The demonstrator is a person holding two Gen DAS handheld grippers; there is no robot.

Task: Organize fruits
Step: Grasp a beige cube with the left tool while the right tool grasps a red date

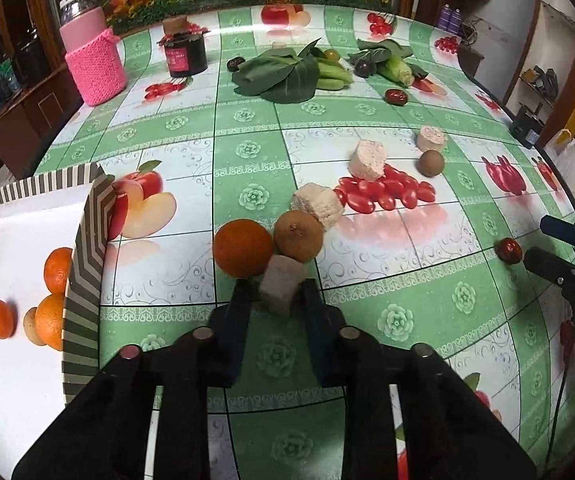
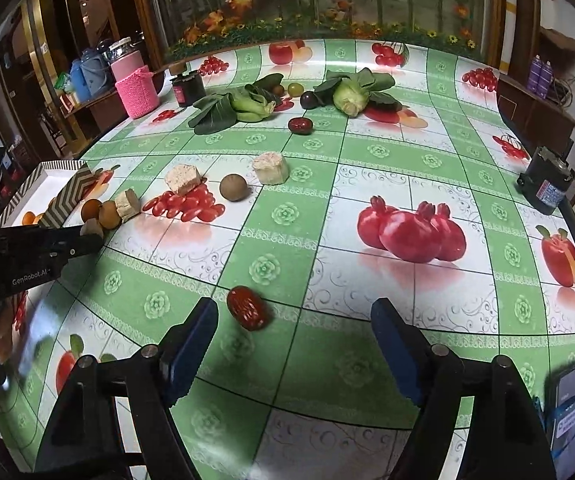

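- Left wrist view: the left gripper (image 1: pixel 277 286) is clamped on a pale cut chunk (image 1: pixel 281 288), which sits between its two fingers on the tablecloth (image 1: pixel 367 280).
- Just beyond the chunk lie an orange (image 1: pixel 242 247) and a brown round fruit (image 1: pixel 298 235), touching each other; a second pale chunk (image 1: pixel 318 205) lies just behind the brown fruit.
- On the left stands a striped box (image 1: pixel 87 248) with a white floor. In it lie three oranges (image 1: pixel 0 319) and a pale round fruit (image 1: pixel 31 326), partly hidden by the near wall.
- Farther off are two more pale chunks, a second brown fruit (image 1: pixel 431 163), a red date (image 1: pixel 396 97) and leafy greens (image 1: pixel 287 76).
- At the far left stand a jar in a pink knitted sleeve (image 1: pixel 95 66) and a dark jar (image 1: pixel 186 54); their contents cannot be told.
- At the right edge another red date (image 1: pixel 509 251) lies just beside the right gripper's tips.
- Right wrist view: the right gripper (image 2: pixel 295 318) is spread wide and holds nothing. A red date (image 2: pixel 248 308) lies on the cloth between its fingers, nearer the left finger, touching neither.
- At the left, the left gripper (image 2: pixel 87 236) holds the pale chunk beside the striped box (image 2: pixel 67 196), in which a bit of orange shows.
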